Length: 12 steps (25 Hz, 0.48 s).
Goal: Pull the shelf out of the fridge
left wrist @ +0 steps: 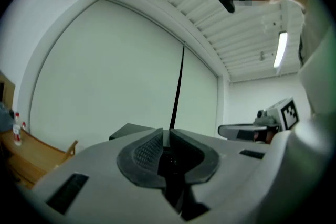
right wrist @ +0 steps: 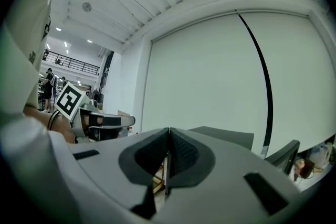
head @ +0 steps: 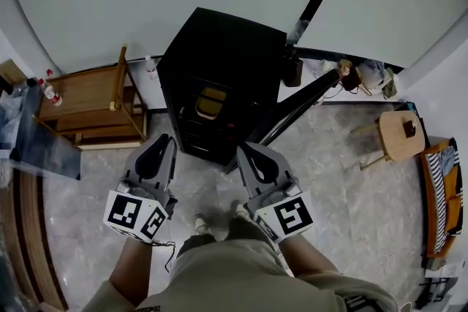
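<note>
The left gripper (head: 164,142) and right gripper (head: 246,151) were held shut and empty above the floor, short of the open black fridge (head: 219,47). The shelf, hardly discernible, was taken to sit inside. A yellowish item (head: 210,102) there could be tipped if the shelf were pulled carelessly.

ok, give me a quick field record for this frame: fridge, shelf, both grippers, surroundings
fridge: black, on the floor ahead of the person, door swung open to the right
shelf: inside the fridge, not yet pulled out; yellowish item in the compartment
left gripper: shut, empty, short of the fridge
right gripper: shut, empty, near the open front
surroundings: wooden rack left, round stool right
</note>
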### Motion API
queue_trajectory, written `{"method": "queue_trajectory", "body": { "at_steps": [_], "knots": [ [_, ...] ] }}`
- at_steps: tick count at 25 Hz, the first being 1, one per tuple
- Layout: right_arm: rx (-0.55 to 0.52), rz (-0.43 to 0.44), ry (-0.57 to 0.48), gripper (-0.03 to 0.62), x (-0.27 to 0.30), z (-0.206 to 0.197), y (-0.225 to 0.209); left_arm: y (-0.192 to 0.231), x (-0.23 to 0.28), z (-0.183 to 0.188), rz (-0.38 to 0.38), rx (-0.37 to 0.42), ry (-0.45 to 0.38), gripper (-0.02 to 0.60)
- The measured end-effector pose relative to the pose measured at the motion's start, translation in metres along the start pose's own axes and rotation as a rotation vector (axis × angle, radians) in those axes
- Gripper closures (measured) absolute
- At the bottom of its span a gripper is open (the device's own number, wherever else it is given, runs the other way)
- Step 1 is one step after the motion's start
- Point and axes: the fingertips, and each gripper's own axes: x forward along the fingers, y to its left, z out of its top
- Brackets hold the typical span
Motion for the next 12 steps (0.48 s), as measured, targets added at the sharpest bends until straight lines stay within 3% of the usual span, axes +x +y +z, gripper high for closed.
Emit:
{"method": "queue_trajectory", "body": {
  "at_steps": [4,12],
  "knots": [
    [0.004,0.035,0.013,0.599,0.016,-0.006,-0.016,0.011,0.026,-0.004,0.002,-0.146,-0.053,0.560],
    [0.001,0.067,0.026,0.598,0.045,-0.018,-0.050,0.024,0.087,-0.036,0.013,-0.413,-0.073,0.436]
  ]
}}
